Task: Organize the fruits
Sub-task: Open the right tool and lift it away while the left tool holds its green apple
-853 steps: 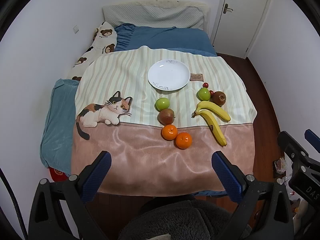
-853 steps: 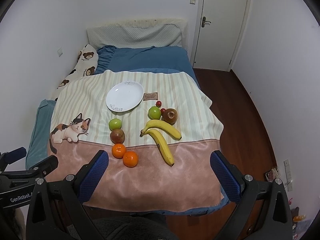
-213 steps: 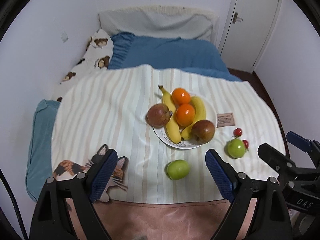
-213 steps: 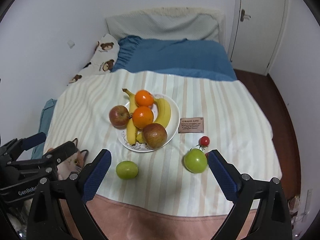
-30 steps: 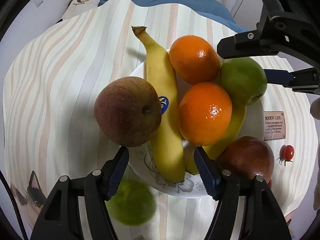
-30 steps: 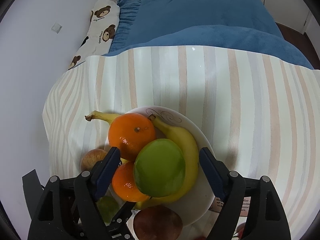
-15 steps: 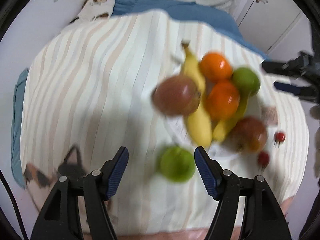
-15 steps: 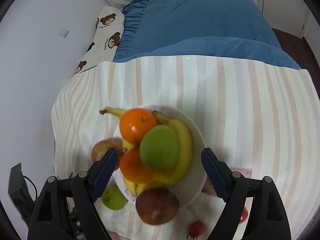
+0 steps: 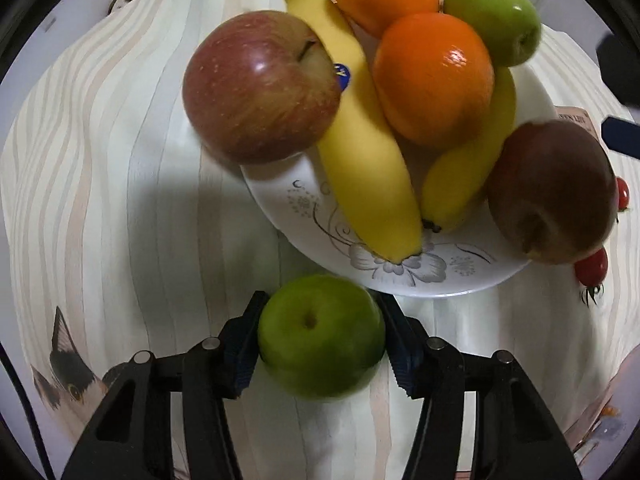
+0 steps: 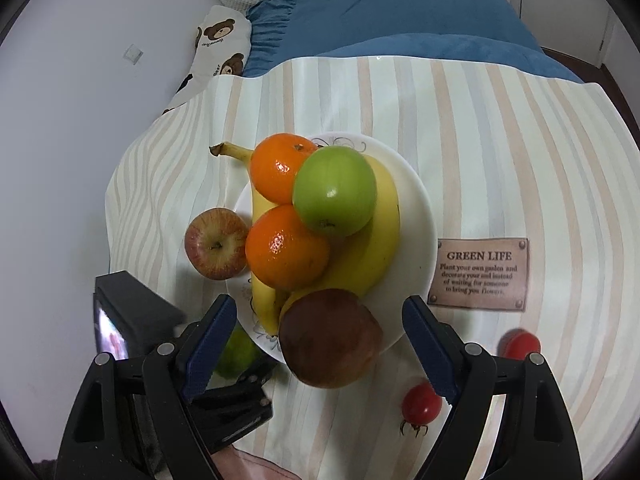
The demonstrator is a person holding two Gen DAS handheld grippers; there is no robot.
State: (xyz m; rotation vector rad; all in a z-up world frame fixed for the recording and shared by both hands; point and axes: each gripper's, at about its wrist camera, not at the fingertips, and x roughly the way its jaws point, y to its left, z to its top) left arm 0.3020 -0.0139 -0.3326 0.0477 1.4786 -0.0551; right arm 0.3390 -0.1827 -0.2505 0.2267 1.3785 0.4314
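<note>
Black claw (image 9: pixel 320 340), ribbed blue pads (image 9: pixel 240 344)

the striped blanket (image 10: pixel 500 128) lay bare beyond the white plate (image 10: pixel 424 216) and to its right, save a flat sewn label (image 10: pixel 478 274); a gripper could pass freely there. the plate itself was heaped: two bananas (image 9: pixel 360 136), two oranges (image 9: pixel 434 80), a green apple (image 10: pixel 335 190) on top and a dark red apple (image 10: pixel 330 338) at the near rim left no gap. a red apple (image 9: pixel 260 88) overhung the left rim. two cherry tomatoes (image 10: pixel 422 402) sat near the plate's right front; a second green apple (image 9: pixel 320 338) blocked the front edge.
</note>
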